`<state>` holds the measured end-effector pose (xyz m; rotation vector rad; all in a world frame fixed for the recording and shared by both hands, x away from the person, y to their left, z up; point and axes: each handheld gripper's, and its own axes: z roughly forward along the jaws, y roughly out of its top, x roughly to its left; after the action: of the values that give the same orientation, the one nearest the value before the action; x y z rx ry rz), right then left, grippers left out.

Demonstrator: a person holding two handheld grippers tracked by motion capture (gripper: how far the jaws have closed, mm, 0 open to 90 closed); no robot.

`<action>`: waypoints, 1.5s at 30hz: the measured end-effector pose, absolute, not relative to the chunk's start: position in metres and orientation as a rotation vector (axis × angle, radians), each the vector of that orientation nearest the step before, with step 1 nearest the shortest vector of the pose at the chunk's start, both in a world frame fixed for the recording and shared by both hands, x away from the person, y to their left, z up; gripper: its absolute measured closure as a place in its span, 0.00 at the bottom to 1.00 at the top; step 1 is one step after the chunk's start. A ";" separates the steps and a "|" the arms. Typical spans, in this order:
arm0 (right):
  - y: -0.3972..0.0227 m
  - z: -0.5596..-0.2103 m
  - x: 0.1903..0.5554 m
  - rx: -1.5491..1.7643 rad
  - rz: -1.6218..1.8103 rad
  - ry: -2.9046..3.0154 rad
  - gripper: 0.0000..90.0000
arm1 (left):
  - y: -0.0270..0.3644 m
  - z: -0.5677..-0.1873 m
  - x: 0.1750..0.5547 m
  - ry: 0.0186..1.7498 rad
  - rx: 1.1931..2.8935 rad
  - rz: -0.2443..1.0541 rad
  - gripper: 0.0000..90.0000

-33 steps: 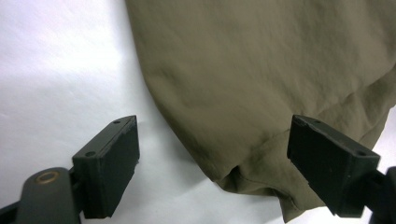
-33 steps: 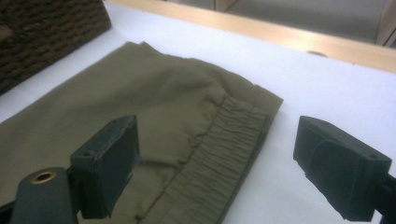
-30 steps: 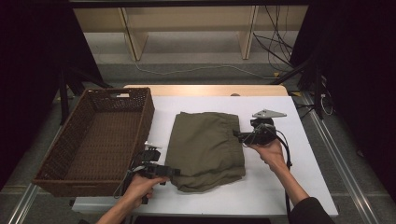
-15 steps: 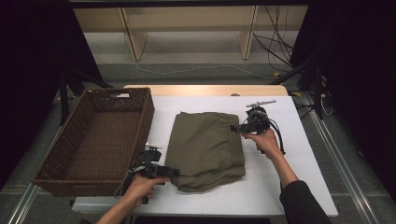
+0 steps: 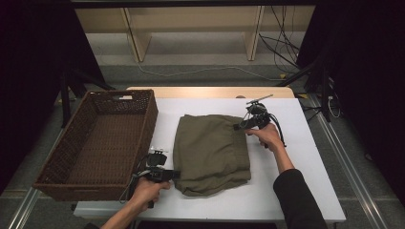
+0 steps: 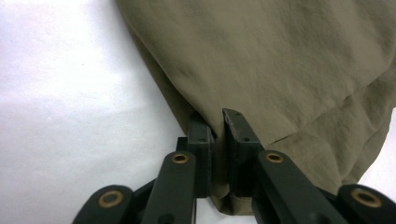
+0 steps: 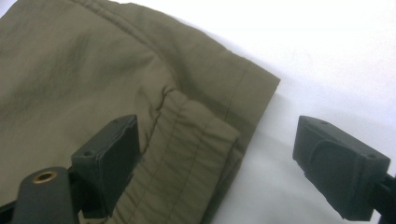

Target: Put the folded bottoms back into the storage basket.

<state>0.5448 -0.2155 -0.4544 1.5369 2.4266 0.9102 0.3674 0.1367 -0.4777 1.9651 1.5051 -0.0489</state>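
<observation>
An olive-green folded garment (image 5: 211, 151) lies in the middle of the white table (image 5: 296, 191). My left gripper (image 5: 168, 174) is at its near left corner, shut on the cloth edge; the left gripper view has the fabric (image 6: 280, 70) pinched between the two jaws (image 6: 218, 135). My right gripper (image 5: 240, 126) is at the garment's far right corner, held by a hand. In the right gripper view it (image 7: 219, 154) stands open, one jaw over the hemmed fabric (image 7: 93, 84), the other over bare table.
A dark brown wicker basket (image 5: 51, 157) stands at the table's left, close beside my left hand. A wooden strip (image 5: 210, 91) runs along the table's far edge. Cables (image 5: 282, 52) lie on the floor beyond.
My right gripper has moved forward and left along the garment's right edge to its far corner. The left gripper has stayed put at the near left corner.
</observation>
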 end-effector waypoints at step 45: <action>-0.198 -0.436 0.549 1.568 1.041 2.457 0.91 | 0.139 -0.453 0.362 1.389 1.849 0.016 0.96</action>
<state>0.5491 -0.1976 -0.4359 1.5677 2.4565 1.0413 0.3617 0.1386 -0.4527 1.8493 1.3894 0.0159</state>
